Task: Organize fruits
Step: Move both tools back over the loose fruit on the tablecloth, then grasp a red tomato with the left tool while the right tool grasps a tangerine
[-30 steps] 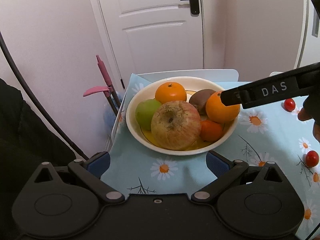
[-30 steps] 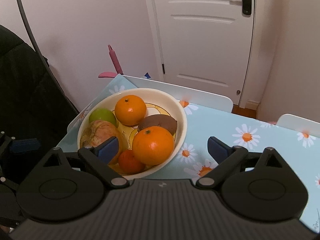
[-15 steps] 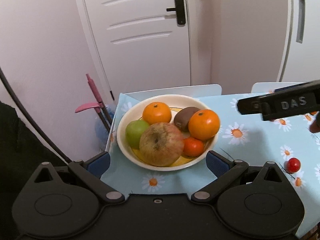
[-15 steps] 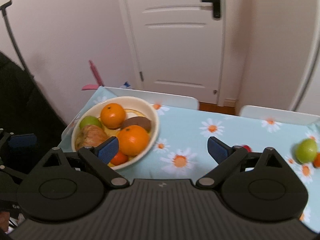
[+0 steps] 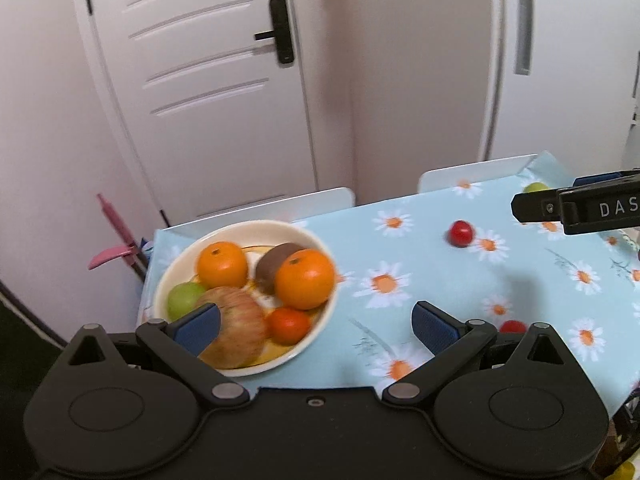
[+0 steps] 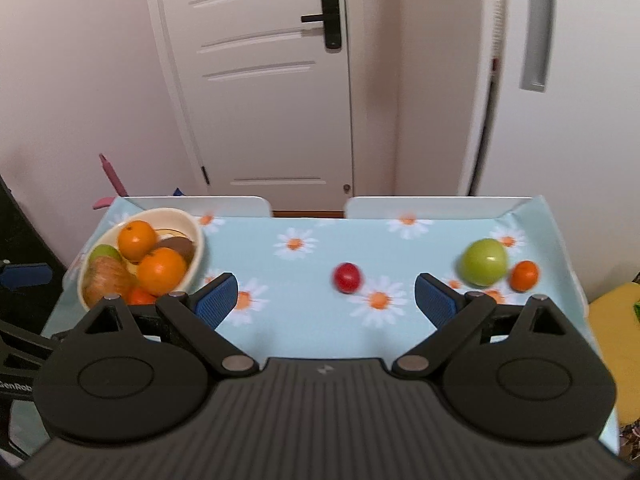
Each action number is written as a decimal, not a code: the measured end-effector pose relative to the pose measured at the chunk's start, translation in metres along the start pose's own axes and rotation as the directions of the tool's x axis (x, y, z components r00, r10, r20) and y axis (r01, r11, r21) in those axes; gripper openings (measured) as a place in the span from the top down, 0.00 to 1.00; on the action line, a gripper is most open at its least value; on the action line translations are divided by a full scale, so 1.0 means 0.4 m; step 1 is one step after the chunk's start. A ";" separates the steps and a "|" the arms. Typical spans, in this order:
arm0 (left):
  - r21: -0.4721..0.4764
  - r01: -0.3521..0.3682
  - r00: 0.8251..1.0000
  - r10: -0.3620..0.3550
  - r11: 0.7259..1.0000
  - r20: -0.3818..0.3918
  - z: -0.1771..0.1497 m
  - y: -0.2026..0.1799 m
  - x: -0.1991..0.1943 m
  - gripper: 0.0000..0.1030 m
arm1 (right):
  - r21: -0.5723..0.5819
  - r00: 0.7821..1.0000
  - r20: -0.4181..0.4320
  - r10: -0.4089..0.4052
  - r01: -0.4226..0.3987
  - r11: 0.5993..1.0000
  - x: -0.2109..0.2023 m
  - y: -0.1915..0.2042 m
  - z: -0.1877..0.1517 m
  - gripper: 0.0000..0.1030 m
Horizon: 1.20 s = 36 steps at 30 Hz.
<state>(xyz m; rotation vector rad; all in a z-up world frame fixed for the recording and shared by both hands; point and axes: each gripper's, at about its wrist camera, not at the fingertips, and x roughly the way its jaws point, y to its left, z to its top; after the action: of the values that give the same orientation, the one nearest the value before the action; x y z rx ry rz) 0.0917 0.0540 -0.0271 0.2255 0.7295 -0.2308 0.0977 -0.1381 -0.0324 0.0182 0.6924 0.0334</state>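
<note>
A cream bowl [image 5: 308, 236] [image 6: 196, 236] at the table's left end holds two oranges [image 5: 305, 279], a kiwi, a green apple, a big reddish apple [image 5: 236, 332] and a small tangerine. Loose on the daisy cloth lie a red tomato [image 6: 347, 277] [image 5: 461, 233], a green apple [image 6: 483, 261] and a small tangerine [image 6: 525, 275]. A second red tomato [image 5: 513, 326] peeks out behind my left finger. My left gripper [image 5: 316, 326] is open and empty just right of the bowl. My right gripper [image 6: 326, 300] is open and empty, above the cloth's middle.
The table [image 6: 304, 248] is covered in light blue cloth with daisies. Two white chair backs [image 6: 200, 204] stand at its far edge before a white door [image 6: 260, 80]. A pink-handled tool [image 5: 116, 240] leans at the left. Something yellow [image 6: 612, 320] sits to the right.
Both grippers have drawn back and swung right. The bowl has slid to the left in both views, and the loose green apple, tangerine and tomato have come into the right wrist view.
</note>
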 end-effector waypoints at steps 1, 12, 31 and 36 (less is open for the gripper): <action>0.002 0.004 1.000 -0.004 1.000 0.000 0.002 -0.015 0.000 0.00 | -0.004 1.000 0.000 -0.001 0.001 1.000 -0.003 -0.020 -0.002 0.00; -0.029 -0.026 0.999 0.025 0.999 -0.046 0.004 -0.229 0.018 0.00 | -0.085 0.999 -0.036 0.036 -0.039 0.996 0.012 -0.251 -0.020 0.00; -0.097 -0.166 0.981 0.155 0.981 -0.118 -0.041 -0.462 0.157 0.23 | -0.310 0.989 -0.127 0.070 -0.107 0.945 0.194 -0.509 -0.047 0.04; -0.098 -0.167 0.976 0.151 0.981 -0.156 -0.061 -0.485 0.193 0.37 | -0.347 0.987 -0.148 0.069 -0.117 0.931 0.245 -0.526 -0.056 0.08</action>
<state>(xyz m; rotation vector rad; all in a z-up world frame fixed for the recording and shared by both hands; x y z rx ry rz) 0.0767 -0.1336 -0.1209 0.1963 0.8647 -0.0208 0.1639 -0.3444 -0.1180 -0.3014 0.8114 0.2535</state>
